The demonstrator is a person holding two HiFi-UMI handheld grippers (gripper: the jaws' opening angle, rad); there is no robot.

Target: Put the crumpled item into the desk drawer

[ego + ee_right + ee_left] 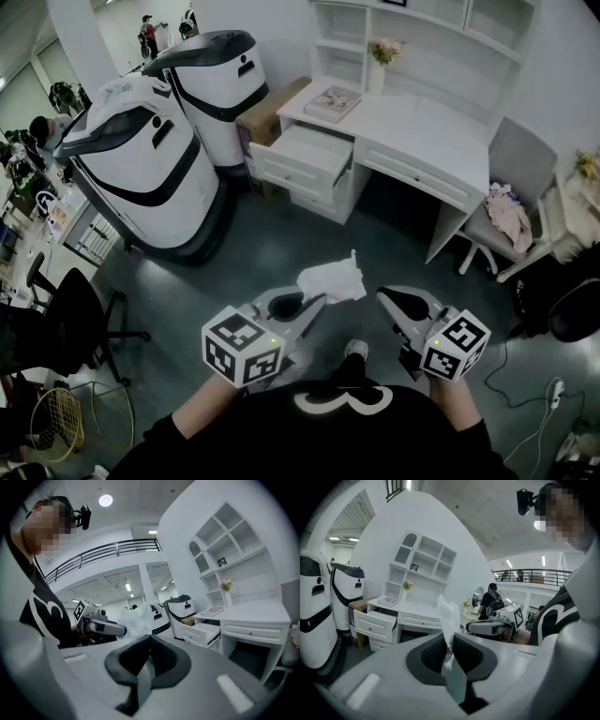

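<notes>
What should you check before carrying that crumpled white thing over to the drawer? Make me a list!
1. Left gripper pinching the crumpled white item: ok, its jaws are shut on the item's lower end.
2. Right gripper free: ok, shut with nothing in it.
3. Desk drawer open: ok, the top one is pulled out.
4. Room inside the drawer: cannot tell.
5. Drawer within reach: not ok, it is across the floor.

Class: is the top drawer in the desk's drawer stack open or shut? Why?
Open: the drawer juts out of the desk, its inside showing.
</notes>
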